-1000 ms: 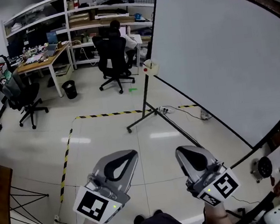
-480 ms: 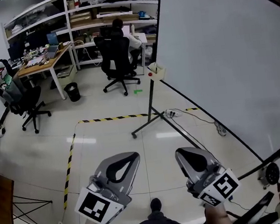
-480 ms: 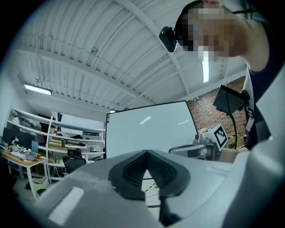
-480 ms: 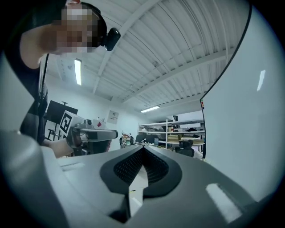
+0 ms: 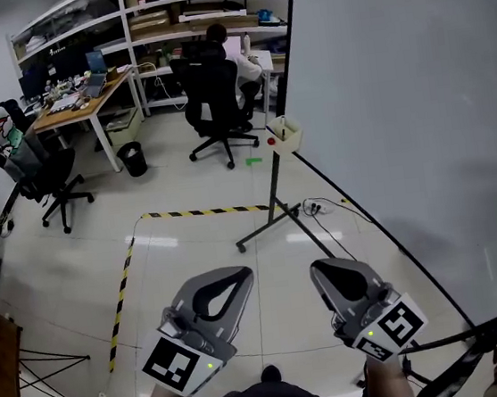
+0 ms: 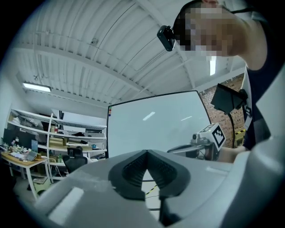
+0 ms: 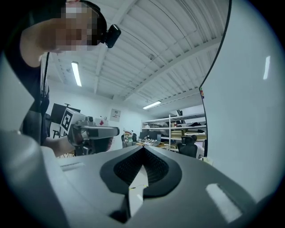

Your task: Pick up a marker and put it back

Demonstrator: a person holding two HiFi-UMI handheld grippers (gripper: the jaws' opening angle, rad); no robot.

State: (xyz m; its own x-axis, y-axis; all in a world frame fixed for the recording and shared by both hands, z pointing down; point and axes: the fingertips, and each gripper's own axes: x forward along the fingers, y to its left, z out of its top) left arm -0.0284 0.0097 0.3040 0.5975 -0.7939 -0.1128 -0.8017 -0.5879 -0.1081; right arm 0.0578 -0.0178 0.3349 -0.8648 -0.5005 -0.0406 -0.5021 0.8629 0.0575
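Observation:
A big whiteboard (image 5: 420, 127) on a wheeled stand fills the right of the head view. A small pale holder box (image 5: 284, 133) hangs at its left edge, with a red dot beside it; I cannot make out any marker in it. Both grippers are low in front of me, far from the box. The left gripper (image 5: 238, 276) is shut and empty, its dark pads meeting in the left gripper view (image 6: 146, 152). The right gripper (image 5: 321, 270) is likewise shut with nothing in it (image 7: 143, 148). Each gripper's camera sees the other gripper beside it.
The whiteboard's stand leg (image 5: 265, 227) and cables lie on the tiled floor ahead. Yellow-black tape (image 5: 198, 213) marks the floor. Farther off are office chairs (image 5: 43, 173), a desk (image 5: 84, 101), a bin (image 5: 132, 158), shelves, and a seated person (image 5: 218, 57). A small green thing (image 5: 254, 159) lies on the floor.
The view has drifted forward toward the whiteboard, and the holder box sits lower and more to the right in the picture. Both grippers stay shut in the same place.

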